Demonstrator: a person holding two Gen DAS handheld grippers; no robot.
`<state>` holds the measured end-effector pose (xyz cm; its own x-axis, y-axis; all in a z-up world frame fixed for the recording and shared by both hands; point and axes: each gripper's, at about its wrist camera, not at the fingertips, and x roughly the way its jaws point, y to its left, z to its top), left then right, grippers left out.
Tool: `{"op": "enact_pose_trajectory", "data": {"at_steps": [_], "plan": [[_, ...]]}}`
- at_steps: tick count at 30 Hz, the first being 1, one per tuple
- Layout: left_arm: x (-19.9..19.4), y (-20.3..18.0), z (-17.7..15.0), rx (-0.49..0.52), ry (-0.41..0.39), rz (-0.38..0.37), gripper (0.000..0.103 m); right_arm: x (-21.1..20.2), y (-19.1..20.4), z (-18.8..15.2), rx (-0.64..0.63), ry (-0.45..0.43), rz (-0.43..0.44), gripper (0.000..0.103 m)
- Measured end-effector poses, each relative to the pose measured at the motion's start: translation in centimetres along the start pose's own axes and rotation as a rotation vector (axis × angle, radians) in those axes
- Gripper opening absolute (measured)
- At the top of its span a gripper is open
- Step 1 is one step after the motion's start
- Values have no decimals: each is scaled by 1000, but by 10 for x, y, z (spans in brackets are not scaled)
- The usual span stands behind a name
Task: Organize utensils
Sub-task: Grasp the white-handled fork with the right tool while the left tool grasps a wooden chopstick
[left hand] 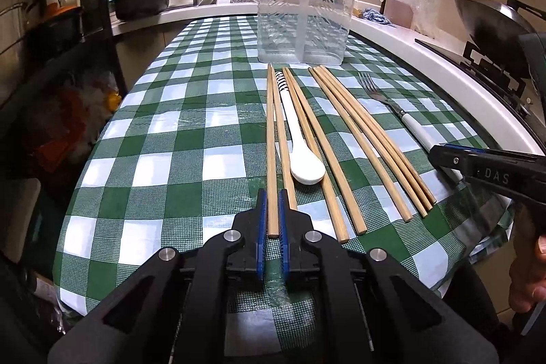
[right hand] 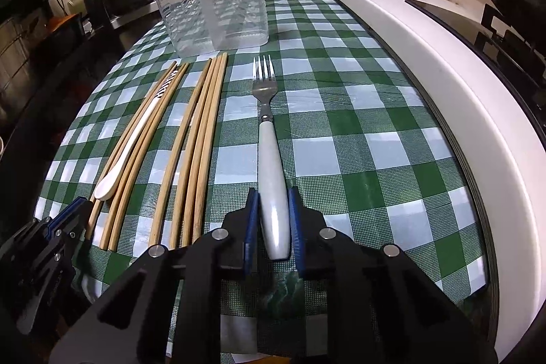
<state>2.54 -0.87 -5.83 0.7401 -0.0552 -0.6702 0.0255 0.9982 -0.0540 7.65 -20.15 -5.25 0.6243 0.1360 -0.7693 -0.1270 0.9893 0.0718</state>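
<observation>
Utensils lie in a row on the green-and-white checked tablecloth (left hand: 177,139), with the clear two-compartment holder (left hand: 305,16) standing upright beyond their far ends and nothing visible inside it. The left gripper (left hand: 272,203) is clamped on the near end of the leftmost chopstick (left hand: 271,139), whose butt sits between the blue pads; the stick rests flat on the cloth, touching its neighbour and just beside the white spoon (left hand: 300,145). The right gripper (right hand: 274,210) straddles the white handle of the fork (right hand: 269,159) — the right-hand pad appears to touch it, while a thin gap shows at the left, so a firm grasp cannot be confirmed. The fork lies flat, tines toward the holder, apart from the chopsticks. Six further chopsticks (left hand: 361,139) lie untouched, in a pair by the spoon and a fan of four toward the fork. Judgement: pick-up is in hand and sorting has barely begun. The next move calls for secure closure on the fork, then a clean lift of each piece — without dragging neighbours — and delivery end-down into separate compartments.
</observation>
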Motion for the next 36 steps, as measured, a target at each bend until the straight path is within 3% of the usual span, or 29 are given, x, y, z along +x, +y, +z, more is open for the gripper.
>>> {"op": "enact_pose_trajectory", "data": {"at_steps": [6,17,36], "plan": [[3,-2,0,-8,-14,4,7,-1,9,-7,-54,-44,-51,20],[1,-5,0,16,-10,18,7,-9,5,-6,-25,-64,-25,18],[-31,-7,11,42,-134,48,6,-48,6,13,-38,-192,-12,17]]}}
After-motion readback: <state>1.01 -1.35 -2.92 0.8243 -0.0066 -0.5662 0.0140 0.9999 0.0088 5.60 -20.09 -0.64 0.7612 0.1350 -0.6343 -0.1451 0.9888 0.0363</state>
